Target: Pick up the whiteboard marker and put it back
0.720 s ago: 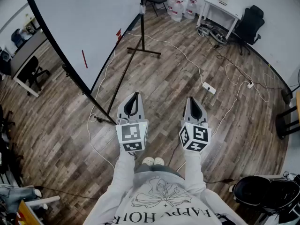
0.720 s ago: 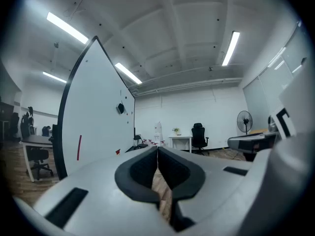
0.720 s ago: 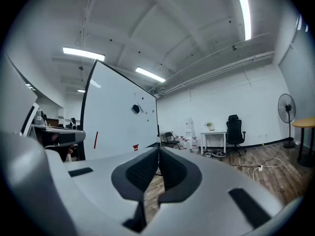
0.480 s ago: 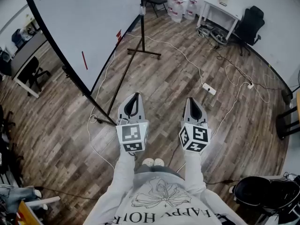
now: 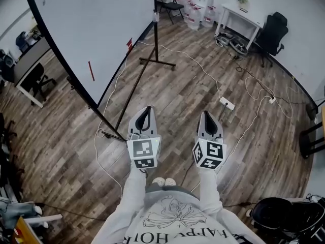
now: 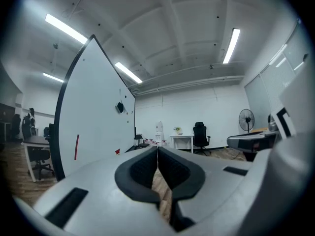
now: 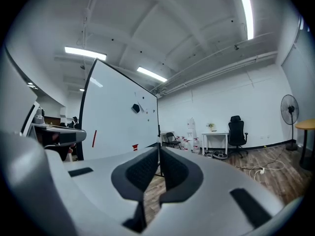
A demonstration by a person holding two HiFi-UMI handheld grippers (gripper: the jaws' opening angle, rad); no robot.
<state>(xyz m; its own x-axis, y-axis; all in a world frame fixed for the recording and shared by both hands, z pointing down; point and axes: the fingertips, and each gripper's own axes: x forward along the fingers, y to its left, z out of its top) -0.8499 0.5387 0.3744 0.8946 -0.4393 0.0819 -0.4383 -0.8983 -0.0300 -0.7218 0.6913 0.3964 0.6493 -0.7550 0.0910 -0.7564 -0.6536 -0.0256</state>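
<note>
While the left gripper (image 5: 147, 109) and right gripper (image 5: 208, 114) point level above the wooden floor (image 5: 177, 90), fingers pressed together on nothing, the red marker (image 5: 91, 71) sits on the whiteboard (image 5: 86, 19), well apart from both. By this showing, approach, pickup and return all remain.

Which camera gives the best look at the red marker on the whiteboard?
The left gripper view. There the red marker looks largest, upright on the whiteboard with nothing in front of it. The head view shows the marker from above as a small slanted red stick. The right gripper view shows the marker smaller.
</note>
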